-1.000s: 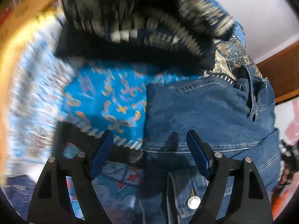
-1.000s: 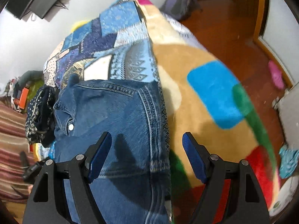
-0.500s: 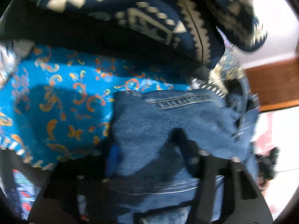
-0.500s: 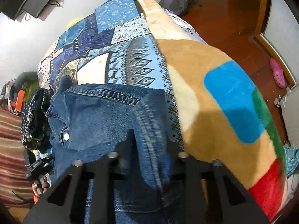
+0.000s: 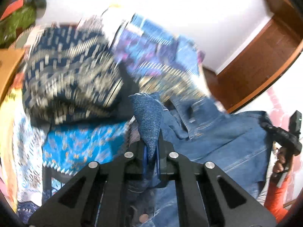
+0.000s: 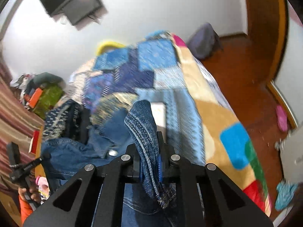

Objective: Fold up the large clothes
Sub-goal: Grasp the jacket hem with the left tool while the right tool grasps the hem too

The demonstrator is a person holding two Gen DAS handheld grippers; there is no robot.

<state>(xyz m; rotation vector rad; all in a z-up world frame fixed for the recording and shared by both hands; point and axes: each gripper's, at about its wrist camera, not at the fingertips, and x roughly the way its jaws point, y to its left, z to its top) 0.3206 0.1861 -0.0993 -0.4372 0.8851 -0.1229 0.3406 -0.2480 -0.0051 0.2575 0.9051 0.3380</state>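
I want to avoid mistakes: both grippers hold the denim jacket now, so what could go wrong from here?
1. The left gripper and right gripper each pinch only a narrow bunch of the denim jacket; its weight may pull it free.
2. The jacket lies against a dark patterned garment, which could be dragged along.
3. The patchwork bedspread underneath might shift.

Bright even room light; heavy motion blur on background fabrics, fisheye edge vignette, whites overexposed.

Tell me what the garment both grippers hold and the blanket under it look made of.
Denim jacket: blue cotton denim by its look, matte, with diagonal weave, stitched seams and a metal button. Blanket: seemingly soft fleece or plush, fuzzy with bold colour blocks; fibre uncertain.
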